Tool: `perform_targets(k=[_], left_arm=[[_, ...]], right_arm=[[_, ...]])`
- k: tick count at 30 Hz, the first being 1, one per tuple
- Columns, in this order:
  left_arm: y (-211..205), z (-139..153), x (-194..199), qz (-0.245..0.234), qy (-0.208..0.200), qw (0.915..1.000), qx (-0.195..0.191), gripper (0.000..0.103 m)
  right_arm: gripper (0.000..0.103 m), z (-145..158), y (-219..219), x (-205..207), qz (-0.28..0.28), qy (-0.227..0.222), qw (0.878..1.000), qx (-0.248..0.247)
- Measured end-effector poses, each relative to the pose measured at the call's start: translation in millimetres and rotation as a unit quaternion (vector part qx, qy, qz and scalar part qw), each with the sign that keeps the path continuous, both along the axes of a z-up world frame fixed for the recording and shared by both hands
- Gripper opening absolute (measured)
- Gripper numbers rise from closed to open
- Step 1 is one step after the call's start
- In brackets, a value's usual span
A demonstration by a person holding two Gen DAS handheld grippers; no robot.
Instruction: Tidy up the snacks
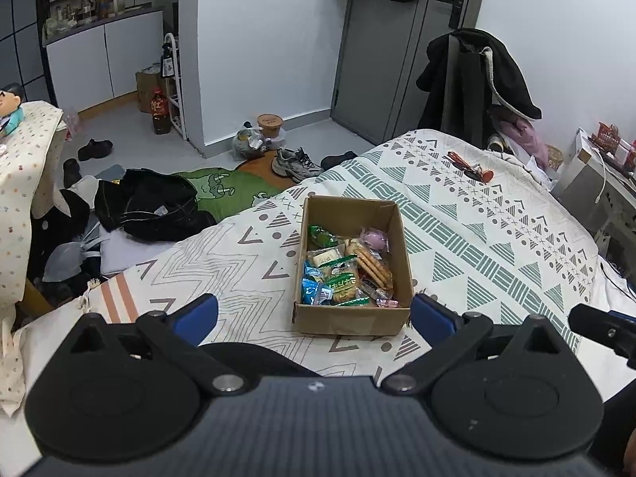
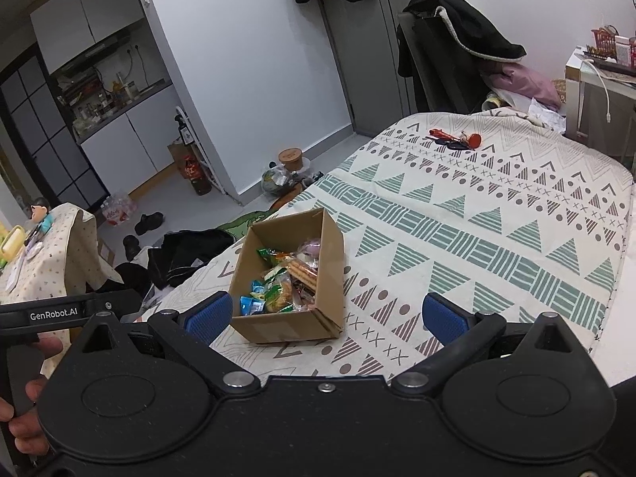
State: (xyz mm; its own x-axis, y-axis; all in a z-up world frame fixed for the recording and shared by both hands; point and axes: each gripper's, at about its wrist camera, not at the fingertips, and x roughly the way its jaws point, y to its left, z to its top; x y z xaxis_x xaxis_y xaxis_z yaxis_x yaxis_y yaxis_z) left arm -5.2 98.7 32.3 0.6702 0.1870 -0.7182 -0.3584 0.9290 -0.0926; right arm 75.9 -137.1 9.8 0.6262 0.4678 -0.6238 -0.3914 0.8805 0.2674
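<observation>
Looking along the left gripper [image 1: 314, 316], jaws spread wide and empty, the cardboard box [image 1: 351, 320] sat on the patterned bedspread [image 1: 497, 238], its near wall hiding the lowest crinkly snack packets [image 1: 342, 274]. Right gripper [image 2: 326, 316] likewise gaped empty; box [image 2: 278, 328] left of centre, packet print unreadable.

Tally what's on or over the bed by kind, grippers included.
cardboard box: 1, holding snack packets too jumbled to count
key cluster with red bits: 1
Grippers: 2, left gripper and right gripper, both open
Total: 4
</observation>
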Motion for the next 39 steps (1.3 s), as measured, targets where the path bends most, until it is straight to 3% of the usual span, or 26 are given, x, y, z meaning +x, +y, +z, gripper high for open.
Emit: perform_targets(k=[39], left_arm=[[-4.7, 8.4, -5.5, -0.009, -0.001, 1.0000, 0.003, 0.102]], right_arm=[[0.103, 4.3, -7.0, -5.9, 0.009, -0.002, 1.000, -0.002]])
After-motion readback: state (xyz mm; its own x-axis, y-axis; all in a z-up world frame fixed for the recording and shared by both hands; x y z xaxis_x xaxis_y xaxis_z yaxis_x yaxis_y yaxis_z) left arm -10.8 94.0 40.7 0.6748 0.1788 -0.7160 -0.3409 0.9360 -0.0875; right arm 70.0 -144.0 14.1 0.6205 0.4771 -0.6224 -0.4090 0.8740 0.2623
